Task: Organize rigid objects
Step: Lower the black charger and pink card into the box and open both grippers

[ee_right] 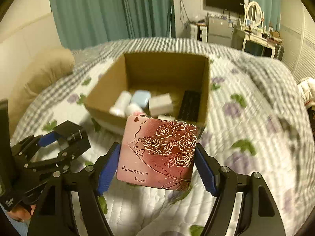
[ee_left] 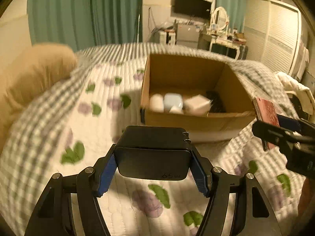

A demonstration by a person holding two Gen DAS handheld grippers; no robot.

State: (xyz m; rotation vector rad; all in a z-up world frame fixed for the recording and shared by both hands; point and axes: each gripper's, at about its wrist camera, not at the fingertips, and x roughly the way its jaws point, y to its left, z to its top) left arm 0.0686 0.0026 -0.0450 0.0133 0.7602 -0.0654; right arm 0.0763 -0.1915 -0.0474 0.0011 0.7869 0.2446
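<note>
Grippers are both hauling stuff toward the cardboard box (ee_right: 157, 66) sitting on the flowery quilt (ee_left: 59, 118). The left gripper (ee_left: 151, 163) is squeezing a black charger brick (ee_left: 153, 153) between its blue pads, and the right gripper (ee_right: 157, 157) is clamping a pink compact case (ee_right: 157, 153) reading "Romantic Rose". Both are hovering just short of the box's near wall.

My take on doing this well: lift each item over the rim before letting go, and aim for the free patch of floor, since white and pale blue bits (ee_right: 140, 98) and a dark slab (ee_right: 190, 103) are already crowding the bottom. One hand at a time, probably, so they aren't bumping.

The right view is showing the charger's prongs sticking up and the case's artwork; the left view only catches that case edge-on.
</note>
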